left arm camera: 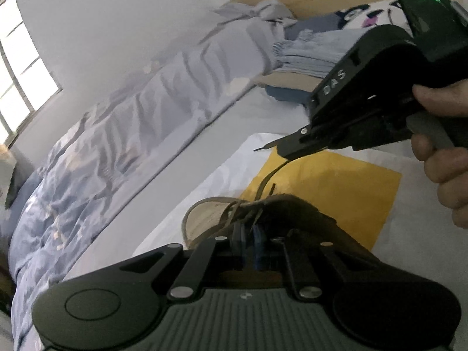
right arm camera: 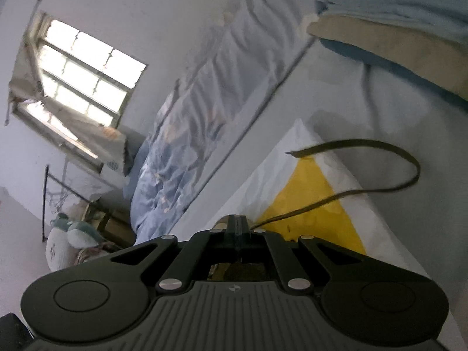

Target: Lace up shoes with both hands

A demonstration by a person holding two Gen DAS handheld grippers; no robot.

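Observation:
A shoe (left arm camera: 204,219) with a tan toe cap and dark upper lies on a yellow sheet (left arm camera: 321,184), right in front of my left gripper (left arm camera: 248,231). That gripper's fingers are pressed together on the brown laces where they cross the shoe's upper. A person's hand (left arm camera: 447,169) holds my right gripper (left arm camera: 272,146) above and to the right of the shoe. It is shut on a dark lace (left arm camera: 267,177) that runs down to the shoe. In the right wrist view, the right gripper (right arm camera: 237,225) pinches this lace (right arm camera: 409,161), whose free end loops up and round to the left.
The yellow sheet lies on white crumpled paper (left arm camera: 234,169) spread over a pale bed surface. A rumpled blue quilt (left arm camera: 122,134) runs along the wall to the left. Folded clothes and a pillow (left arm camera: 307,55) are stacked behind. A window (right arm camera: 87,79) is at the far left.

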